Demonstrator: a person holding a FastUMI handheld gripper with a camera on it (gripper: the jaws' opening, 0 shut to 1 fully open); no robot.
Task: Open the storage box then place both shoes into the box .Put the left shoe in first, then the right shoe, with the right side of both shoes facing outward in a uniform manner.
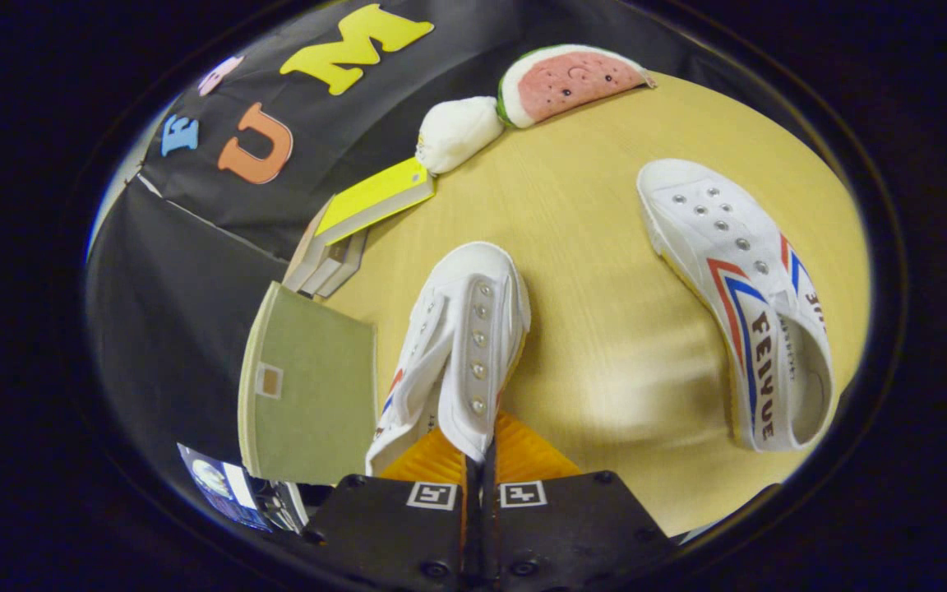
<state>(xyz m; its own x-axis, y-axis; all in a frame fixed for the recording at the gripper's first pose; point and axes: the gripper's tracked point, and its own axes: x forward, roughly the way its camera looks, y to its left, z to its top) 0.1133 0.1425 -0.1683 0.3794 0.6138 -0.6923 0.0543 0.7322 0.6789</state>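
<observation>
Claw (480, 460) pinched tight on one white shoe (457, 345). Other shoe (741, 304) lying well apart on the table (588, 329). Green box (309, 395) just beside.

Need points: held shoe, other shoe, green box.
Held shoe (465, 329): gripper view, eyelet strip, pinched in gripper (480, 460).
Other shoe (741, 288): gripper view, striped side.
Green box (309, 386): gripper view, flat green face.

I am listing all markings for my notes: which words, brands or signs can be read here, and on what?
"FEIVUE": side of the lying shoe.
Small print on the held shoe, pinched in the gripper: too small.
Gripper squares: patterns, no words.
</observation>
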